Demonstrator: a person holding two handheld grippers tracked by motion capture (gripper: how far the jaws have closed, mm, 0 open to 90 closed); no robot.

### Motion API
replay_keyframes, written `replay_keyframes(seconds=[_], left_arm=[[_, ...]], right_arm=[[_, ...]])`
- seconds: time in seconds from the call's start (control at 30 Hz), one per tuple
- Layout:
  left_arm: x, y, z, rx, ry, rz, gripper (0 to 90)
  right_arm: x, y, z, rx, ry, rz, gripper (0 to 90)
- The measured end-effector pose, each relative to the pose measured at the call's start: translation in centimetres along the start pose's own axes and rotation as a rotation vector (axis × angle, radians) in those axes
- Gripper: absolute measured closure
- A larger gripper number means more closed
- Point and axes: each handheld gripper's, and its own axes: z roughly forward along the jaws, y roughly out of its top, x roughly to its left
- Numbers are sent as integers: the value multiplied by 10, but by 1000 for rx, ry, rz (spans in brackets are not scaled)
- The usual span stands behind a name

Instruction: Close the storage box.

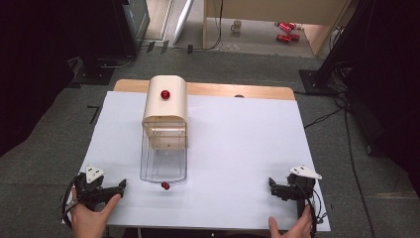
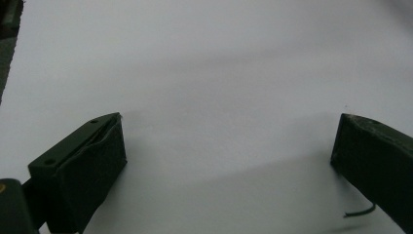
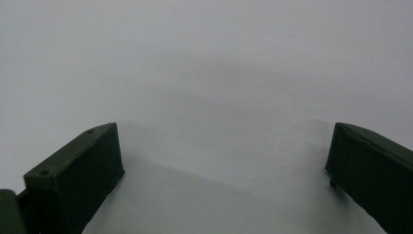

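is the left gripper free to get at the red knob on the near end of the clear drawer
Probably yes. The left gripper, open, rests left of the red knob, with bare white table between them and nothing in the way.
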Motion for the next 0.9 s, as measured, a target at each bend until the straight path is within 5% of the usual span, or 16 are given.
replay_keyframes(seconds=[0.1,0.17,0.4,0.63,0.7,0.9], left_arm=[[0,0,0,-1,-1,-6,0],[0,1,-1,-11,0,-58,0],[-15,1,-7,-25,38,-74,0],[-39,1,-20,-74,3,-56,1],[-53,0,-26,-106,-6,-41,69],[-73,-1,-34,-109,-54,-15,75]], right_arm=[[0,0,0,-1,0,0,0],[0,0,0,0,-2,-1,0],[0,0,0,0,1,1,0],[0,0,0,0,-2,-1,0],[0,0,0,-1,-2,-2,0],[0,0,0,-1,-3,-2,0]])
